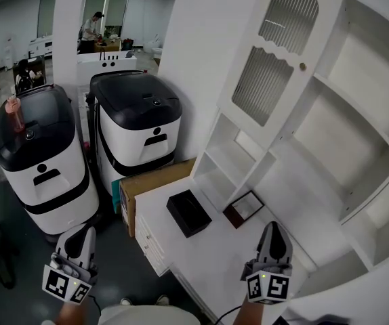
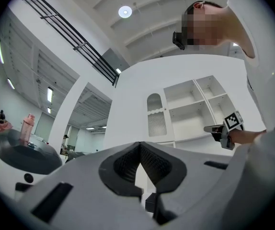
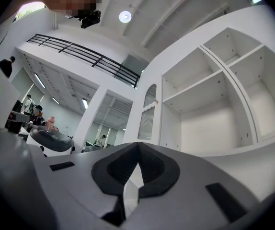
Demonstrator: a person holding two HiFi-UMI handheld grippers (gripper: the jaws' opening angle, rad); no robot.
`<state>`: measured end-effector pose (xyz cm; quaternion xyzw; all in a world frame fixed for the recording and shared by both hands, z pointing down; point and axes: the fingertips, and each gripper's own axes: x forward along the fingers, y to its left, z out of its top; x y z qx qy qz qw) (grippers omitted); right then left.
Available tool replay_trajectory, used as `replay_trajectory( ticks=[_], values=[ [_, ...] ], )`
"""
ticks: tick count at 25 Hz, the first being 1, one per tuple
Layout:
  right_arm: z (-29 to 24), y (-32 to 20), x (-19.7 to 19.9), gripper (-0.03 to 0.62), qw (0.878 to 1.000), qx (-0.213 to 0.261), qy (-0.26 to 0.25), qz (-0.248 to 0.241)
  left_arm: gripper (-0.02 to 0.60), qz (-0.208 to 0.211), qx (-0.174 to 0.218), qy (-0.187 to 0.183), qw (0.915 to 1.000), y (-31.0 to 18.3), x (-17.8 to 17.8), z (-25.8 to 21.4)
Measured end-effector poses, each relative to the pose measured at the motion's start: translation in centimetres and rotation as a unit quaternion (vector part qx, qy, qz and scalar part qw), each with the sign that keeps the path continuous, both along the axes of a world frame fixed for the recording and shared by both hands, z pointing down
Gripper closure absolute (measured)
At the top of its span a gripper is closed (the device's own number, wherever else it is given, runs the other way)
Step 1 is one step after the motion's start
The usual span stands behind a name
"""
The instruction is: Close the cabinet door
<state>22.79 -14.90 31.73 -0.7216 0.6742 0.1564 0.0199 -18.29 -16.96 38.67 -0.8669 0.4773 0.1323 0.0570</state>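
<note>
The white cabinet door (image 1: 276,53), arched with ribbed glass and a small knob (image 1: 303,66), stands swung open to the left of the bare white shelves (image 1: 357,120). My right gripper (image 1: 274,227) hovers over the white counter (image 1: 201,256), well below the door, shut and holding nothing. My left gripper (image 1: 85,232) is low at the left, off the counter above the floor, also shut and holding nothing. The left gripper view shows its closed jaws (image 2: 140,145), the door (image 2: 155,116) far ahead and the right gripper (image 2: 221,131). In the right gripper view the closed jaws (image 3: 138,145) point toward the door (image 3: 147,111).
A black box (image 1: 188,212) and a dark framed tray (image 1: 244,208) lie on the counter below the door. A cardboard box (image 1: 155,181) leans at the counter's left end. Two white-and-black machines (image 1: 137,124) (image 1: 42,154) stand to the left, one bearing a pink bottle (image 1: 15,114).
</note>
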Motion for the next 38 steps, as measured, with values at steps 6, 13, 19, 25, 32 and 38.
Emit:
replay_trajectory(
  ticks=[6,13,19,25,32,38],
  values=[
    [2.0,1.8,-0.1,0.594,1.0,-0.018,-0.019,0.017,0.575,-0.014,-0.005,0.006,0.9999,0.2,-1.3,0.3],
    [2.3,2.2,0.2,0.594,0.999,-0.025,-0.013,0.029,0.575,0.006,-0.003,0.004,1.0,-1.2,0.3,0.3],
    [2.3,2.5,2.0,0.595,0.999,-0.027,-0.014,0.037,0.575,0.024,-0.003,0.005,0.9997,-2.1,2.7,0.1],
    [2.8,1.7,3.1,0.594,0.999,-0.028,-0.021,0.037,0.575,0.028,-0.003,-0.001,0.9996,-2.4,4.1,-0.2],
    [3.0,0.1,3.1,0.595,0.999,-0.033,-0.021,0.019,0.575,0.025,-0.007,-0.008,0.9996,-2.5,5.0,-0.3],
    [2.6,-0.4,2.8,0.594,0.999,-0.032,-0.015,0.008,0.575,0.025,-0.005,-0.01,0.9996,-2.7,5.5,-0.8]
  ],
)
